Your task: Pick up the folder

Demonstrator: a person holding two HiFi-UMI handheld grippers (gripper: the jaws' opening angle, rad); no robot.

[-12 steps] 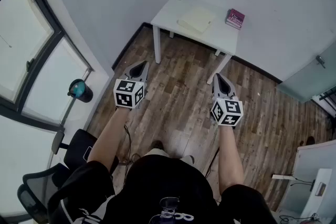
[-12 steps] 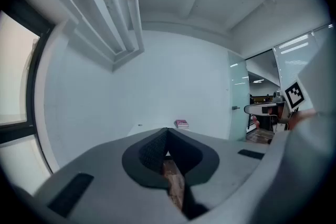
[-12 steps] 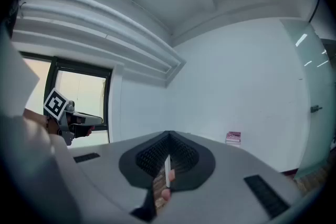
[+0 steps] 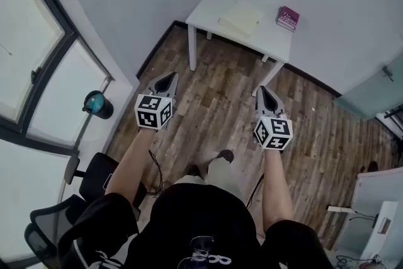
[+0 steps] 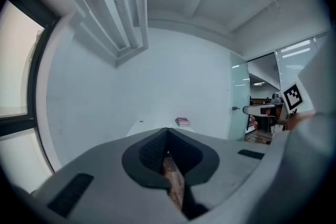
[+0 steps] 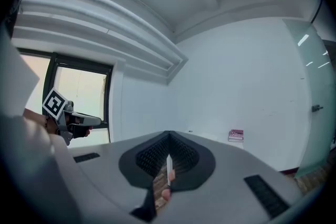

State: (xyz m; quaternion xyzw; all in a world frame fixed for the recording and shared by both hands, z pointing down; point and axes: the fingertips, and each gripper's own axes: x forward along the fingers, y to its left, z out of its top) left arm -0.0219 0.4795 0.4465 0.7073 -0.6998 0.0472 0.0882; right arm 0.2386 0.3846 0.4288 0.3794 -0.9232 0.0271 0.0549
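Observation:
The folder (image 4: 240, 17), pale yellow and flat, lies on a small white table (image 4: 204, 11) against the far wall in the head view. Both grippers hover over the wooden floor, well short of the table. My left gripper (image 4: 169, 78) is shut and empty, its jaws meeting at a point (image 5: 167, 131). My right gripper (image 4: 262, 91) is also shut with nothing in it (image 6: 169, 137). The folder is hidden behind the jaws in both gripper views.
A maroon book (image 4: 288, 17) lies at the table's right end, also seen as the book (image 5: 182, 121) and the book (image 6: 236, 135). A black office chair (image 4: 75, 198) and a teal object (image 4: 96, 104) stand by the window at left. A white desk (image 4: 378, 198) is at right.
The person has taken a step toward the table: one shoe now shows forward on the floor and the table sits slightly lower and further right. Both grippers stay shut.

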